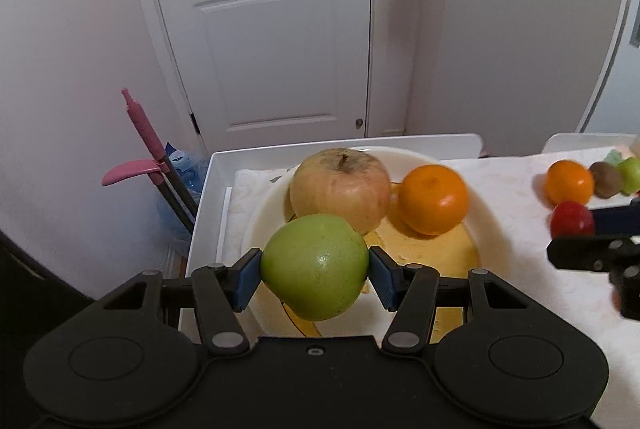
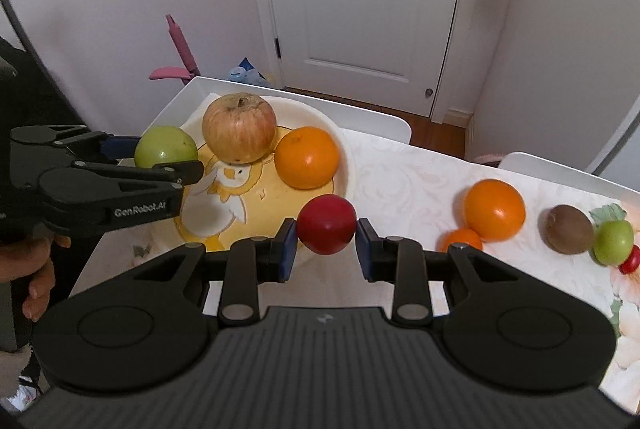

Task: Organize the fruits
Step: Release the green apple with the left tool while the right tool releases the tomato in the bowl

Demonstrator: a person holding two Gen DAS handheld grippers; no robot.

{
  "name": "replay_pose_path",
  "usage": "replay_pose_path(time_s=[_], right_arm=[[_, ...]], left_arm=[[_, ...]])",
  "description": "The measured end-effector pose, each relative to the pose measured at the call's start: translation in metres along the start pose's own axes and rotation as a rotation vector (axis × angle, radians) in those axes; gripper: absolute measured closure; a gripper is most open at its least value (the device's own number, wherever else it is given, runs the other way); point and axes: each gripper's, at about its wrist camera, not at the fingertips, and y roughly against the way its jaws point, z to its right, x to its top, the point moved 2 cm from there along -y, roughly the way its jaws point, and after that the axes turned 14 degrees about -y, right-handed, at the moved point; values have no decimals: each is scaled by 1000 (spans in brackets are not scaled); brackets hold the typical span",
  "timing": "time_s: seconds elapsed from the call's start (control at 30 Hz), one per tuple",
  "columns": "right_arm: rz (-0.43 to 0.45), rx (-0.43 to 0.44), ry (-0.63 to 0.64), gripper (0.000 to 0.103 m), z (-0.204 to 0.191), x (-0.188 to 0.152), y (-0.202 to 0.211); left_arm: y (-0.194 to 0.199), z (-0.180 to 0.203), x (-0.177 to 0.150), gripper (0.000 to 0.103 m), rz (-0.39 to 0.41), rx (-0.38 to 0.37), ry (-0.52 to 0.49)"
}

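Progress is judged to be roughly at the halfway mark: the plate (image 2: 344, 133), printed with a cartoon duck, already carries a large pale apple (image 2: 239, 127) and an orange (image 2: 307, 157), both lying just ahead of the two grippers, while several fruits are left on the tablecloth (image 2: 408, 181) to the right of the right gripper — a big orange (image 2: 494, 209), a smaller orange (image 2: 461, 239) touching it, a brown kiwi (image 2: 569, 229), a small green fruit (image 2: 613, 242) beside the kiwi and a tiny red one (image 2: 630, 263) at its foot. Two more pieces are judged to be on their way in. The left gripper (image 1: 315, 268) is clenched on a green apple (image 1: 316, 267), which is pinched between its blue pads (image 1: 249, 279) and held above the near rim of the plate. The right gripper (image 2: 326, 243) is closed on a small red fruit (image 2: 326, 224) — squeezed at both sides and carried just short of the plate's right edge, beside the left gripper.
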Motion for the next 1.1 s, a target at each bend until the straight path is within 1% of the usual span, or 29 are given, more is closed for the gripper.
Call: replay_pose_path(time_s=[0.3, 0.33, 0.37, 0.4, 0.43, 0.47, 0.57, 0.7, 0.9, 1.1], right_arm=[[-26, -26, -18, 57, -1, 6, -24], [-26, -27, -21, 57, -1, 7, -25], [-25, -27, -24, 57, -1, 8, -25], [-24, -27, -27, 57, 0, 9, -26], [-22, -27, -28, 57, 1, 10, -25], [-20, -26, -29, 57, 1, 11, -25], [-17, -23, -28, 57, 3, 14, -24], [-21, -6, -1, 57, 3, 17, -24], [-41, 43, 49, 57, -2, 19, -30], [-72, 81, 98, 57, -10, 19, -46]], left_arm=[[-26, 6, -2, 41, -48, -15, -71], [-26, 7, -2, 39, -48, -17, -75], [-23, 8, -2, 28, -35, -16, -78], [-20, 8, 0, 20, -21, -14, -75], [-16, 6, 1, 6, 1, -13, -69], [-11, 6, 1, 2, 17, -12, -63], [-2, 4, 1, 2, 28, -23, -53], [10, 6, -1, 2, 29, 9, -47], [26, 5, -6, 2, 21, 41, 20], [35, 8, -11, 2, 13, 78, 52]])
